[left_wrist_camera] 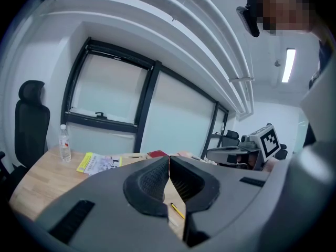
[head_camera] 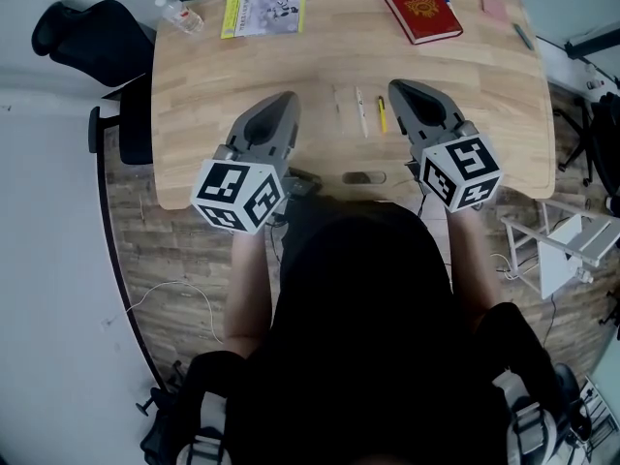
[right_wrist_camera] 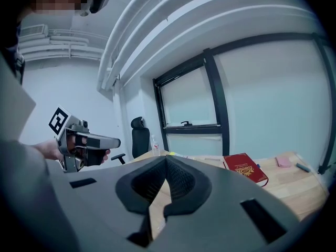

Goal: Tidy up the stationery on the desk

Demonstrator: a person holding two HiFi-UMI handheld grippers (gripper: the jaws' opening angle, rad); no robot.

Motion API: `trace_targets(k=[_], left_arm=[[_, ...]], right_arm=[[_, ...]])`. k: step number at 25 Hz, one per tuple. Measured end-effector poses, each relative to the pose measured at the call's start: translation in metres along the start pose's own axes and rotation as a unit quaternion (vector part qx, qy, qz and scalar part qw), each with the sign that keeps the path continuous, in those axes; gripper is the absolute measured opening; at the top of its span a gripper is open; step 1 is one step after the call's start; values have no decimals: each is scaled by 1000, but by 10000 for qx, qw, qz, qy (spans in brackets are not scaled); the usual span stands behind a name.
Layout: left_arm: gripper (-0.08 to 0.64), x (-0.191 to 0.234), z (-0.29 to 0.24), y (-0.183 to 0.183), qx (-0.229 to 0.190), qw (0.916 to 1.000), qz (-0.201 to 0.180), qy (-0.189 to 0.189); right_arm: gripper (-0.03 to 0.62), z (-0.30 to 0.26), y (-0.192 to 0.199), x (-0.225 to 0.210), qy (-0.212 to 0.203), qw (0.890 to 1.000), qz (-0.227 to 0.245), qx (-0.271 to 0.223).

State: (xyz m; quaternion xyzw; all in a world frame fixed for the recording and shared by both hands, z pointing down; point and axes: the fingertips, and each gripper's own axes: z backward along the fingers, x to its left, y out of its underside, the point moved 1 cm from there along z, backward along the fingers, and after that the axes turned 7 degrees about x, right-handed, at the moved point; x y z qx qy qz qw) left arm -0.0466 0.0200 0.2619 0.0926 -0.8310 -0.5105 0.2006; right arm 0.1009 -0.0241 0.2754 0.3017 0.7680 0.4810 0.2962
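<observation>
Left gripper and right gripper: jaws together, empty, held over the near half of the desk. Between them, three pens lie side by side. Far edge: bottle, booklet, red book, pink pad. Beyond: chair.

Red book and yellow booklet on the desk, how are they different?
The red book is dark red with a gold emblem; the yellow booklet has a yellow strip and a pale printed cover. The red book looks thick, the yellow booklet thin. The red book lies slanted on the right; the yellow booklet on the left, by the water bottle. Both lie closed and flat on the desk.
</observation>
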Motion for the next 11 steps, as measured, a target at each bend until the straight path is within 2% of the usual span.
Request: trace_targets(k=[11], left_arm=[[35, 2, -4, 6, 91, 10000, 11, -24]], right_arm=[[20, -1, 2, -1, 52, 9999, 99, 2]])
